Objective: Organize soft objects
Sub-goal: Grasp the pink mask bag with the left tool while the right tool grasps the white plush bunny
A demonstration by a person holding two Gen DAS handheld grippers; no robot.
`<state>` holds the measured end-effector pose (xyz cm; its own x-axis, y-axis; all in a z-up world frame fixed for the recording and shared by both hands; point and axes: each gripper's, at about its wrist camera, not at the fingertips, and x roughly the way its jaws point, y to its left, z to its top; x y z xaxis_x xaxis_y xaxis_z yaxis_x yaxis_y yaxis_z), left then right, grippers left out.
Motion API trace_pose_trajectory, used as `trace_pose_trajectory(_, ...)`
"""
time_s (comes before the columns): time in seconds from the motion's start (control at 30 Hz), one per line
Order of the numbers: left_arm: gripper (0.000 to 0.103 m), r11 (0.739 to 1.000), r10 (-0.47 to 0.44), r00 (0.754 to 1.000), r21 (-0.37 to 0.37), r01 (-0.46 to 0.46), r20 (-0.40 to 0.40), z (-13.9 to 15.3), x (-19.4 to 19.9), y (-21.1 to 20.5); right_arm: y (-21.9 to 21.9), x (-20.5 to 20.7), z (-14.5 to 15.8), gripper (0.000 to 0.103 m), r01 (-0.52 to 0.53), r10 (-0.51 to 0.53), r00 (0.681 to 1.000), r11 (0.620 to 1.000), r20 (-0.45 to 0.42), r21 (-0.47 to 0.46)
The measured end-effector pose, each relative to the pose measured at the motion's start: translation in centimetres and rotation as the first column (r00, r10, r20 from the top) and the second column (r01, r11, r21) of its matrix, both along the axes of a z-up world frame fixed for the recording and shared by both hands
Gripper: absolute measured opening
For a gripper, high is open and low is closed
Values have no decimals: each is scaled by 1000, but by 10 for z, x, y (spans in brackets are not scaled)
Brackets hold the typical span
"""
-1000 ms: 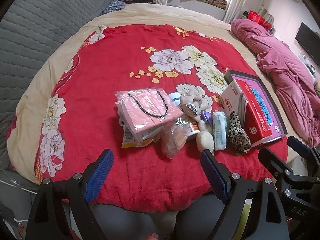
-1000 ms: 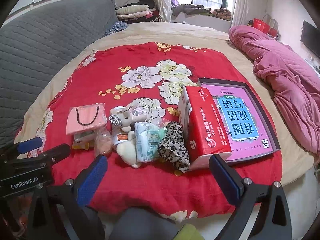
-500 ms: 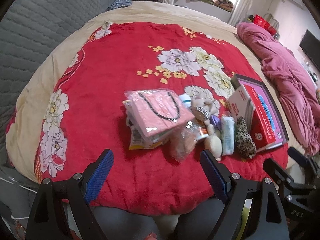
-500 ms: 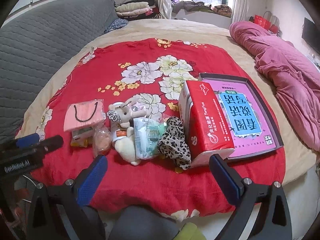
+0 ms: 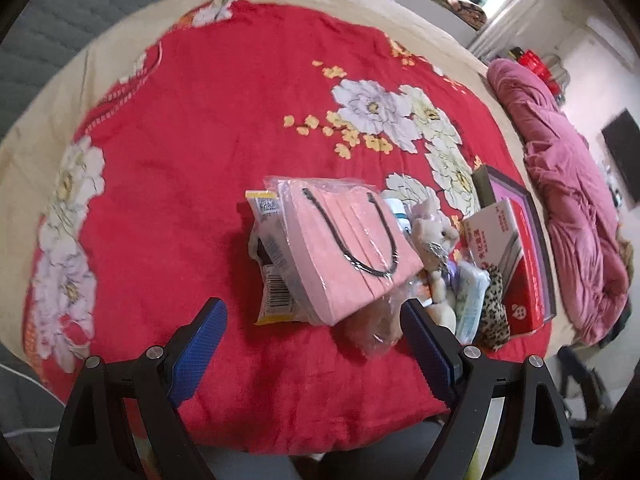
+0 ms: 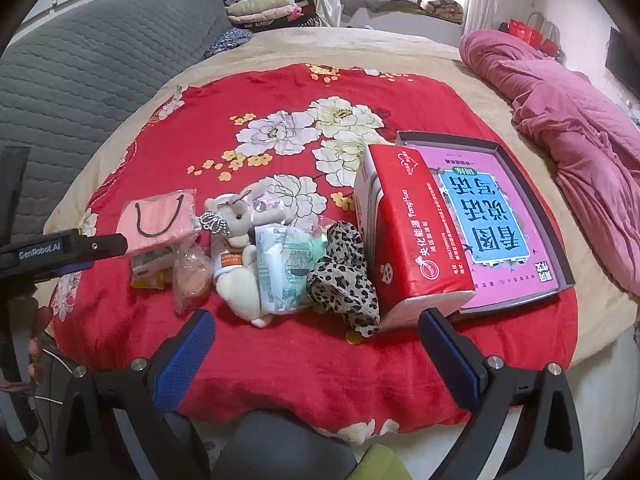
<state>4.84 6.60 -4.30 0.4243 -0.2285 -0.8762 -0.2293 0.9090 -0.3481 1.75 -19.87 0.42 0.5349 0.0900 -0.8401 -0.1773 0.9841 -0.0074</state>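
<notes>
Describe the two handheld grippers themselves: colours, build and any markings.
Both are alike. The left gripper and the right gripper each have two black angular fingers with silver bolts, tipped by blue textured pads. In the right wrist view, the left gripper's black body carries white "GenRobot.AI" lettering. No sleeve is visible.

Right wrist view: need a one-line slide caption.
Open right gripper hovers before a row of soft items on the red floral blanket, beside a red tissue pack.
</notes>
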Motion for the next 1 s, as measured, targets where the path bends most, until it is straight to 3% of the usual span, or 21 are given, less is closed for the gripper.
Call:
trace_pose_trajectory(0.17,87,998,20,1000,-54,-20,3,-6,10,3,0,3,-4,103,-3,3,1000,1000,-6,-9)
trace_pose_trajectory(0.33,57,992,12,1000,-122,-13,-14,-12,21,4,5,7,-11,103,-19,19,1000,999,-11,-38)
trace_pose_trajectory(0.63,22,987,3,1000,-162,-6,-19,-20,31,8,34,36,-24,103,-69,68,997,996,-29,-54)
trace_pose_trajectory(0.7,18,984,4,1000,-181,-7,-17,-21,31,12,47,46,-23,103,-110,110,994,993,-20,-48)
trace_pose_trajectory(0.87,14,976,5,1000,-219,-9,-22,-25,35,17,94,65,-41,102,-273,280,960,933,-4,-233)
trace_pose_trajectory(1.0,14,970,-5,1000,-242,-2,-25,-26,35,18,108,77,-54,98,-312,326,945,899,-5,-307)
